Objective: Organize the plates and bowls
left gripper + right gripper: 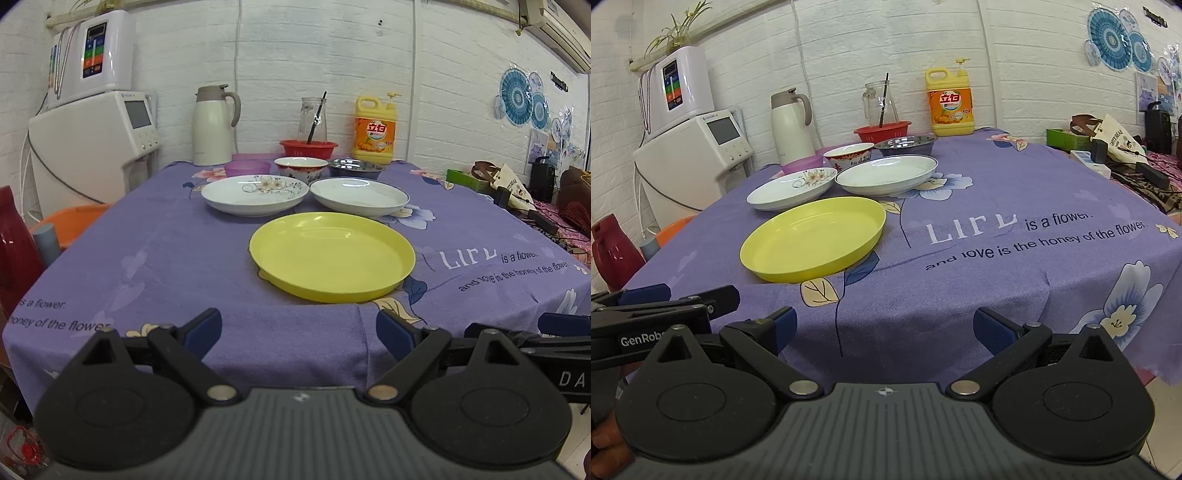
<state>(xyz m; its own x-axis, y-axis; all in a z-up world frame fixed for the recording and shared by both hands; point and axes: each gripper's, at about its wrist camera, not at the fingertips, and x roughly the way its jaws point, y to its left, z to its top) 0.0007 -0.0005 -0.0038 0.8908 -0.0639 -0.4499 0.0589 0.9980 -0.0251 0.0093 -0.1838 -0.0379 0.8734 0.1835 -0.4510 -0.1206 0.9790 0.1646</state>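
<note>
A yellow plate (332, 254) (812, 238) lies near the table's front edge. Behind it are a floral white plate (255, 194) (792, 187) and a plain white plate (359, 195) (886, 173). Further back stand a purple bowl (246, 168) (803, 163), a red-patterned white bowl (301, 167) (849, 153) and a steel bowl (355, 167) (905, 144). My left gripper (298, 332) is open and empty, short of the table edge. My right gripper (884, 328) is open and empty, beside it on the right.
The table has a purple cloth (147, 258) (997, 280). At the back are a red basket (308, 147), a glass jug (314, 118), a thermos (212, 125) and a yellow detergent bottle (375, 129). White appliances (92, 147) stand at left; clutter (1108, 147) sits at right.
</note>
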